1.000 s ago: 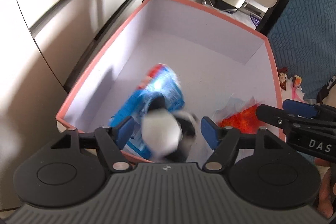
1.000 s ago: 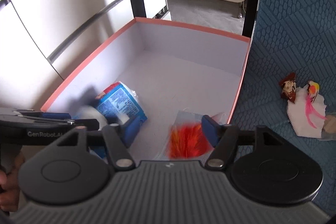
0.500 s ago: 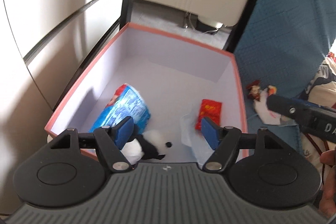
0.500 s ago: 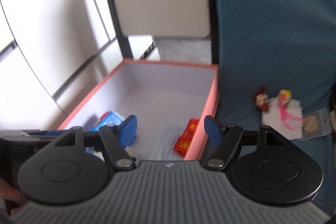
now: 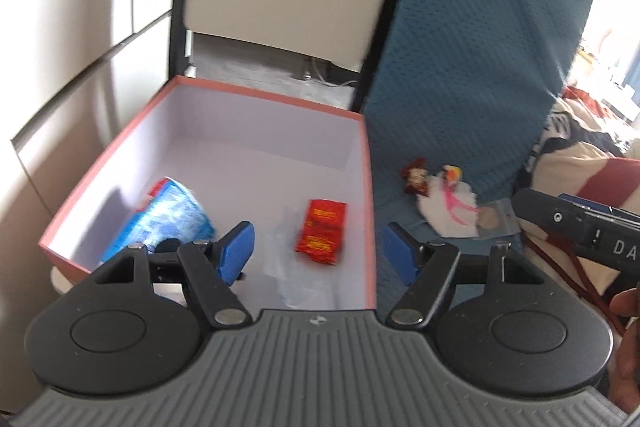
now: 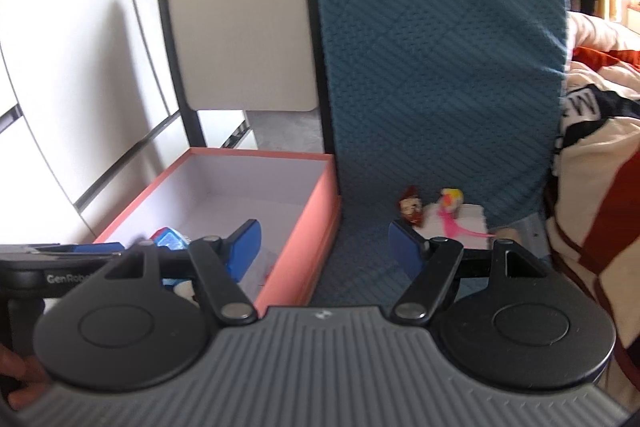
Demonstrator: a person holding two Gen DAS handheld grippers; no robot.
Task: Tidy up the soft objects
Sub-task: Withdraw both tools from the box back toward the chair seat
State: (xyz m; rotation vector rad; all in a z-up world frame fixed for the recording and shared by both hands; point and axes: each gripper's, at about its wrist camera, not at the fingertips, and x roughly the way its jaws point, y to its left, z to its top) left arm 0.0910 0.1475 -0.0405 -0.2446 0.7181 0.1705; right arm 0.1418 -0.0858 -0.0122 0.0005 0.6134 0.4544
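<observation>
An open box [image 5: 367, 187] with a pink rim and white inside holds a blue packet [image 5: 172, 219], a red packet [image 5: 322, 231] and a clear plastic bag [image 5: 288, 267]. A black and white plush [image 5: 168, 246] lies in its near left corner, mostly hidden behind my finger. My left gripper [image 5: 318, 247] hangs open and empty above the box's near end. My right gripper [image 6: 325, 241] is open and empty too, over the box's right wall [image 6: 312, 219]. On the teal cushion lie a small brown figure [image 6: 412, 207] and a white and pink soft toy [image 6: 456, 215].
The teal cushion [image 6: 440, 67] stands upright right of the box. A beige chair back [image 6: 240, 39] is behind the box and pale cabinet doors [image 5: 80, 27] are left of it. A striped red and cream cloth [image 6: 592, 167] lies at the far right.
The plush dropped from my left jaws and the red packet from my right into the box. Both grippers then pulled back and up, and both views swung right toward the cushion.
</observation>
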